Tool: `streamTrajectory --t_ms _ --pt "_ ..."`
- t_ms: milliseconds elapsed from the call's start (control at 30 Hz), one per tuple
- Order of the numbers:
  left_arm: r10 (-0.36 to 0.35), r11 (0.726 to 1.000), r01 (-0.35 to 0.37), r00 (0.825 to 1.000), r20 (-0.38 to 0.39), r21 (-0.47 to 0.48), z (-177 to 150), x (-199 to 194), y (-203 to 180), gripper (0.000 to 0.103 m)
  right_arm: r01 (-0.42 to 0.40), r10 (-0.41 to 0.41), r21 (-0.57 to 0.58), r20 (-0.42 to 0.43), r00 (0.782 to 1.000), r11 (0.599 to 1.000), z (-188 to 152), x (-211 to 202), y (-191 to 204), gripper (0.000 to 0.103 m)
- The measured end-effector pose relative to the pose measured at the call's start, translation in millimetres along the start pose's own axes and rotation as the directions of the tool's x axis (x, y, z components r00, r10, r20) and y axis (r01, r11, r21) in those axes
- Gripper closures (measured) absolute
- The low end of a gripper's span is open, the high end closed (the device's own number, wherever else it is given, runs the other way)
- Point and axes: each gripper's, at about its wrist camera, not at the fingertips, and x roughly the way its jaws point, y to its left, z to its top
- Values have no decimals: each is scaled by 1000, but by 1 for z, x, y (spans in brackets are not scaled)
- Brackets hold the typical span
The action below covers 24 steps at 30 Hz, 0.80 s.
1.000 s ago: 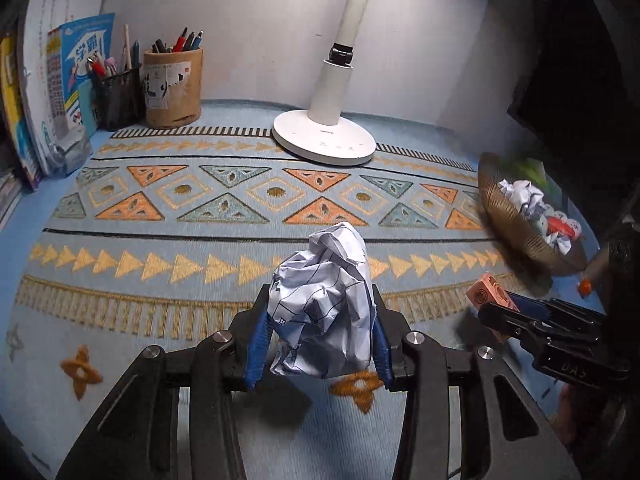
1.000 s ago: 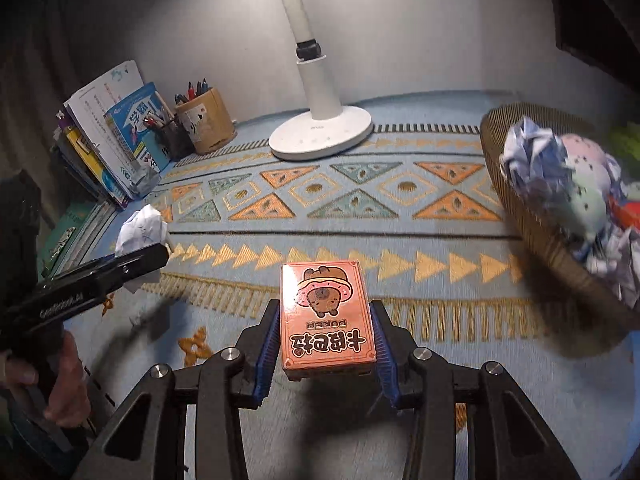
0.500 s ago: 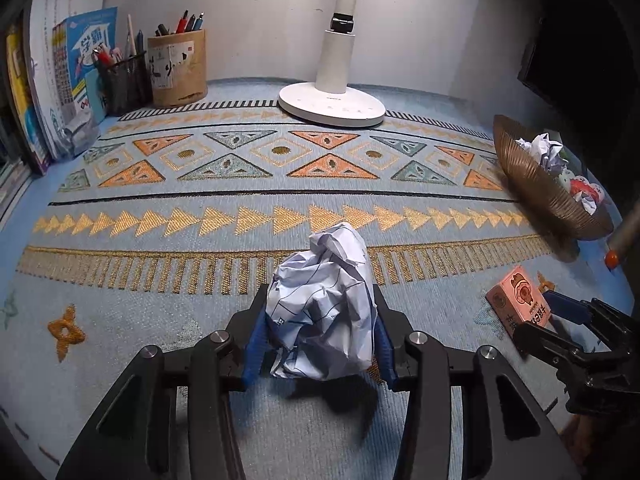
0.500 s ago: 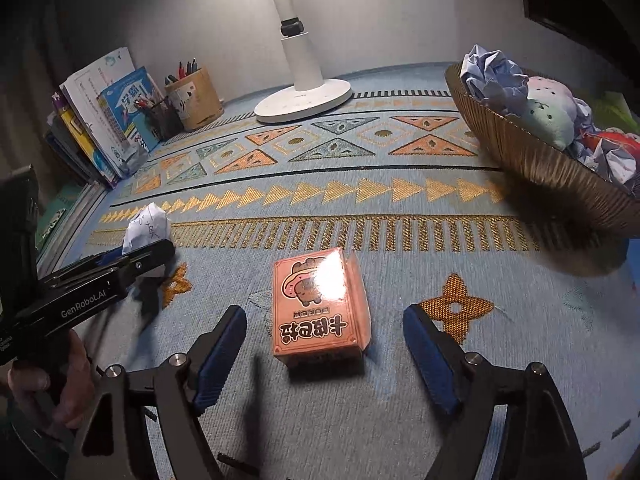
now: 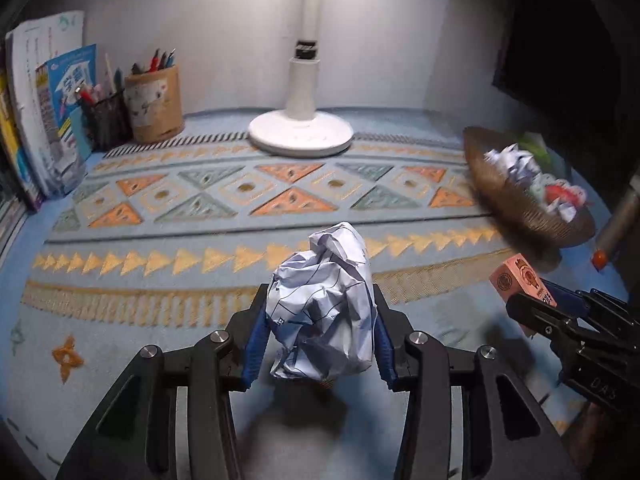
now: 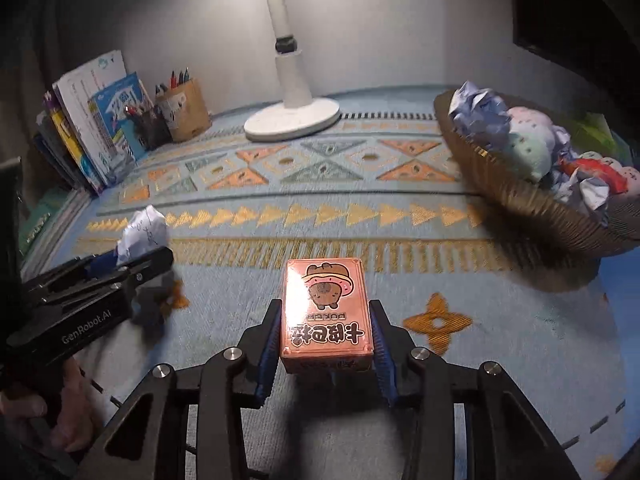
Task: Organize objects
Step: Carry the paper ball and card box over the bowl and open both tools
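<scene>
The left gripper [image 5: 320,336] clamps its jaws on a crumpled paper ball [image 5: 326,304] above the patterned mat [image 5: 160,240] on the counter, while the right gripper [image 6: 325,340] grips an orange card box [image 6: 326,316] between its blue pads. Farther back to the right, a woven basket [image 6: 520,200] holds more crumpled paper and soft toys. A white lamp base [image 5: 301,136], pen cup [image 5: 154,104] and books [image 5: 44,112] line the wall.
</scene>
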Motion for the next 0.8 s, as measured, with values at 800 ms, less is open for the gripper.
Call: streamTrajectory --t_ms 800 --pt "-390 902 392 919 -47 180 181 130 -213 36 197 -279 383 172 945 902 156 -24 -229 61"
